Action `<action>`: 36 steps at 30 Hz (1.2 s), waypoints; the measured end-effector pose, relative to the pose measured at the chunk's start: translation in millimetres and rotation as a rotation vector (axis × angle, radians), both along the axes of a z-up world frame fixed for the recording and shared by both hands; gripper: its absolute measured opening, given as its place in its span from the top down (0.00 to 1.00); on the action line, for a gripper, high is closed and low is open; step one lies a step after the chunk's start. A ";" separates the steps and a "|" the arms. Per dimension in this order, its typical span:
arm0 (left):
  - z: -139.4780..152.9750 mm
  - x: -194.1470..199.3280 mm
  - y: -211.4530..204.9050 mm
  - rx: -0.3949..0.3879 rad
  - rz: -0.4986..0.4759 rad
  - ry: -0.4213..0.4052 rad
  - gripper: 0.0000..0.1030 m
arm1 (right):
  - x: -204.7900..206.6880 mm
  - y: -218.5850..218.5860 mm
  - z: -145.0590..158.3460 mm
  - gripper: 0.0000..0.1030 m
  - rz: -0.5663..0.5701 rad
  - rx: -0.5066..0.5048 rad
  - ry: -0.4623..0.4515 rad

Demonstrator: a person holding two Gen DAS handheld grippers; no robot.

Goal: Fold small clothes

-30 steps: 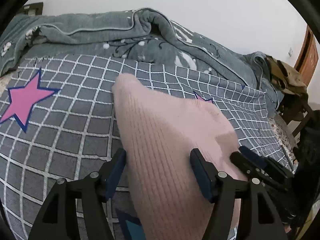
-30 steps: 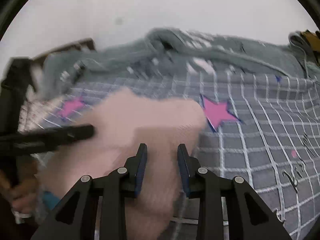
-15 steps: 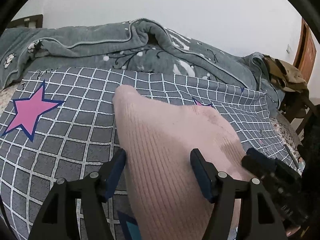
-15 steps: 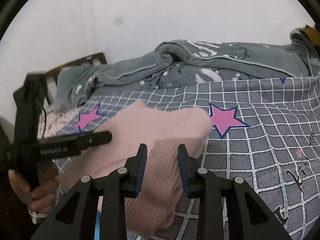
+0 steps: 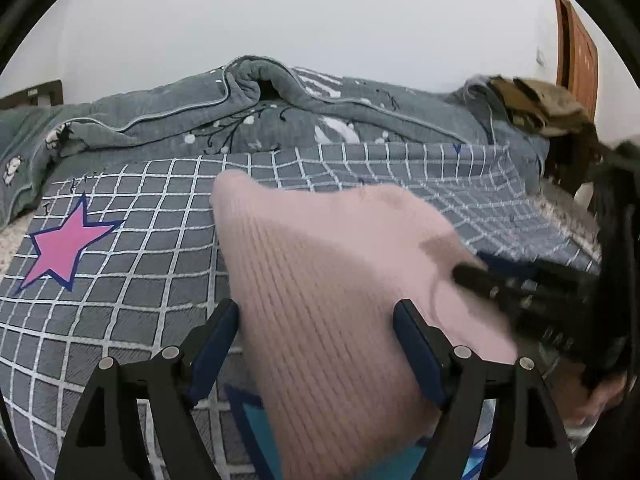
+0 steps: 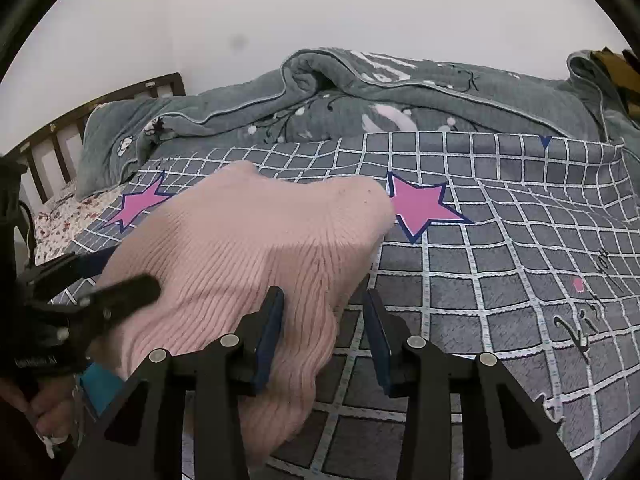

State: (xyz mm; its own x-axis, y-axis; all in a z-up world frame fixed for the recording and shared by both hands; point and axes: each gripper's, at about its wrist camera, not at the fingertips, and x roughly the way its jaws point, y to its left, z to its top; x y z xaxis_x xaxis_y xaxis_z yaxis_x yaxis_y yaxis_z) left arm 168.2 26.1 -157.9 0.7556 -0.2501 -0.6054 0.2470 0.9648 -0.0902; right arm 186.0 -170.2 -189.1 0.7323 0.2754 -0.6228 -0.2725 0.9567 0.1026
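Now that your right claw (image 6: 324, 330) has spread from nearly pinched, 0.5 s ago, to about half open, the pink knit garment (image 5: 332, 280) lies released on the checked bedspread (image 5: 132, 280) of the bed, so this fold looks laid down and likely needs only smoothing or 1 more fold. Your left claw (image 5: 316, 344) stays wide open, its 2 fingers straddling the garment's near end without closing on it, and the right claw's left finger (image 6: 270, 336) rests against the knit's edge, holding nothing.
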 end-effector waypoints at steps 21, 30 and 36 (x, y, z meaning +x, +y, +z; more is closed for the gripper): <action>6.5 -1.8 21.3 -0.108 0.040 -0.002 0.24 | -10.7 -7.4 16.7 0.96 -0.037 0.071 -0.069; 2.0 1.9 19.8 -0.103 0.047 0.023 0.24 | -7.2 -7.5 14.4 0.91 -0.022 0.089 -0.042; 0.8 4.6 17.2 -0.105 0.062 0.041 0.24 | -7.1 0.1 8.0 0.89 -0.025 0.037 -0.021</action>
State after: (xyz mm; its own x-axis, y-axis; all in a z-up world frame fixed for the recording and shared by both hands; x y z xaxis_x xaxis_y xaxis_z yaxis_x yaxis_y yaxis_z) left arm 172.8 43.4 -157.2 0.7466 -0.2672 -0.6093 0.1811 0.9628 -0.2004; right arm 178.9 -170.1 -181.2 0.7521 0.2799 -0.5966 -0.2515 0.9587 0.1328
